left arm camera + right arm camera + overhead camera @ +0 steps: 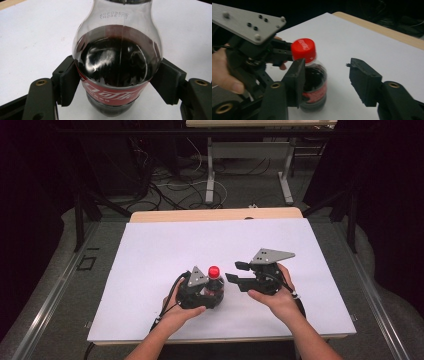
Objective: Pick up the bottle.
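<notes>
Glossy clear plastic bottle (117,67), matt white paper sheet (165,245).

Bright tabletop, dark surroundings, slight blur

One cola bottle (215,284), two hand-held grippers, left hand-held gripper (200,292), right hand-held gripper (238,272)

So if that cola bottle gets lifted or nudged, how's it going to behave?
The cola bottle looks more than half full of dark liquid, so probably heavy for its size. Its smooth, rounded plastic may slip or turn, though the left gripper clamps its label band. Standing tall on a narrow base, it could tip if pushed near the red cap.
</notes>
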`<state>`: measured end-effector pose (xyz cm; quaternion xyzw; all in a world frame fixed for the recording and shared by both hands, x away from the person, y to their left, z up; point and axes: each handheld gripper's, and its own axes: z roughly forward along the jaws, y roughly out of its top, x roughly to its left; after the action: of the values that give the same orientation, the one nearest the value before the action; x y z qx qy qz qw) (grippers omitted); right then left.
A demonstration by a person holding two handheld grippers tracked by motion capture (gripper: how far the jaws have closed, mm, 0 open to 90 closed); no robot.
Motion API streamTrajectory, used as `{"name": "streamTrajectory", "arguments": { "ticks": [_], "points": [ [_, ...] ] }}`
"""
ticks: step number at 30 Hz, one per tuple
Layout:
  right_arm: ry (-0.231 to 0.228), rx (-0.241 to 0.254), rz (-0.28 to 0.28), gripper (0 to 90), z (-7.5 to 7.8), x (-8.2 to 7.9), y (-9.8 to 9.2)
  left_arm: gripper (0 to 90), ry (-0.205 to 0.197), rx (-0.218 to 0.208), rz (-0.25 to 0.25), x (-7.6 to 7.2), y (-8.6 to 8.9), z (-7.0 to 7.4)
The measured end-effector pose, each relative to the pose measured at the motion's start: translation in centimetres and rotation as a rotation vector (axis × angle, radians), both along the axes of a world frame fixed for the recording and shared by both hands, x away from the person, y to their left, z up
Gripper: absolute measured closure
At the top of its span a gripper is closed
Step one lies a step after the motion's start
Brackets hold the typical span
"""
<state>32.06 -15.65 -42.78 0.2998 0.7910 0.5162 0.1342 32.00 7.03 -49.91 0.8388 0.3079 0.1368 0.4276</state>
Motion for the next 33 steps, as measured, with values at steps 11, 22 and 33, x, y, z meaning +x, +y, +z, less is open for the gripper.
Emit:
{"name": "streamTrajectory", "arguments": {
  "ticks": [11, 22, 33],
  "points": [
    [0.040, -0.017, 0.040, 54.0, 0.8, 0.1, 1.8, 29.7, 0.014, 0.021, -0.033, -0.3, -0.2, 0.2],
    [0.061, -0.038, 0.055, 57.0, 0.6, 0.5, 3.1, 29.7, -0.002, 0.023, -0.049, -0.7, -0.8, 0.1],
    [0.049, -0.067, 0.050, 59.4, 0.5, 0.5, 3.9, 29.7, 0.004, 0.022, -0.068, -1.0, -1.1, 0.2]
  ]
}}
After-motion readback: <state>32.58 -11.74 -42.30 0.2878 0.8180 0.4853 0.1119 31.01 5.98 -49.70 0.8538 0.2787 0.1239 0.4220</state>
